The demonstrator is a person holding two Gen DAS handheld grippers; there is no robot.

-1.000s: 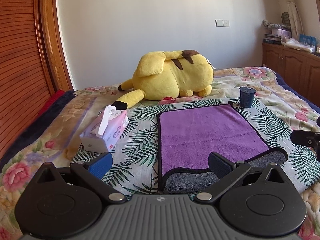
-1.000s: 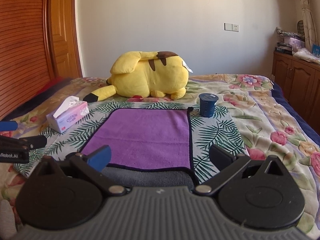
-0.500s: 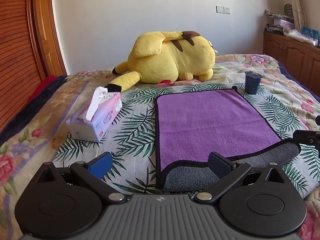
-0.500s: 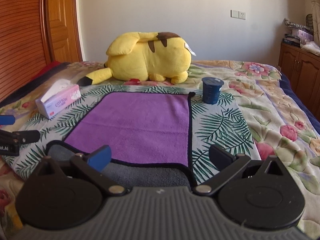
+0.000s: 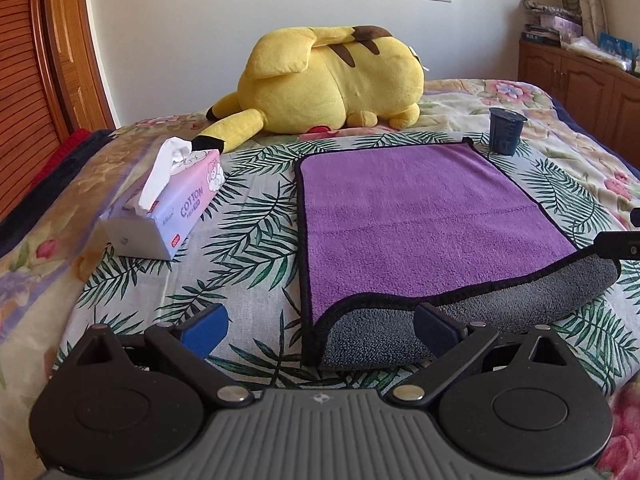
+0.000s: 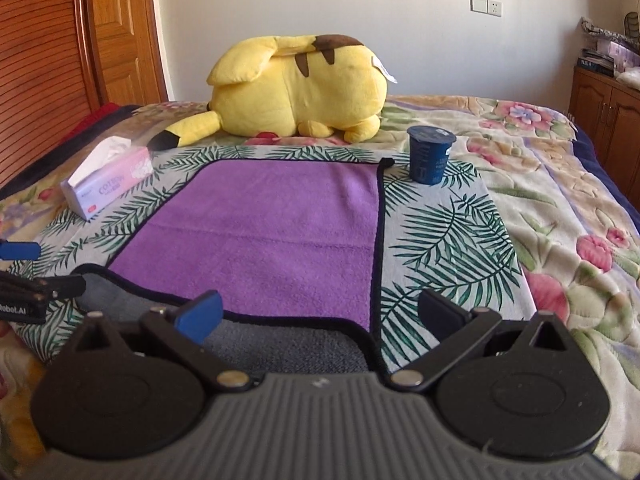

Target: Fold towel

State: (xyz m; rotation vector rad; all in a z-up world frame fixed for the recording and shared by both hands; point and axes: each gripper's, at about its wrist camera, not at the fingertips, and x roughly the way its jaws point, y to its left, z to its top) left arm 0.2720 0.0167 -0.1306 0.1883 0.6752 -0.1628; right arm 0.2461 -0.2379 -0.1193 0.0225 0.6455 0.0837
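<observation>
A purple towel (image 5: 400,224) with black trim and a grey underside lies flat on the bed; it also shows in the right wrist view (image 6: 276,236). Its near edge is folded over, grey side up (image 5: 460,316). My left gripper (image 5: 320,326) is open, its jaws straddling the towel's near left corner. My right gripper (image 6: 316,312) is open over the towel's near right corner. Neither gripper holds anything.
A yellow plush toy (image 5: 332,80) lies behind the towel. A pink tissue box (image 5: 168,208) sits to the left. A dark blue cup (image 6: 430,154) stands at the towel's far right corner. Wooden doors (image 6: 60,40) are left, a cabinet (image 5: 580,76) right.
Both grippers have moved forward and lower toward the towel's near folded edge. The towel now looks closer and larger. The jaws stayed open.
</observation>
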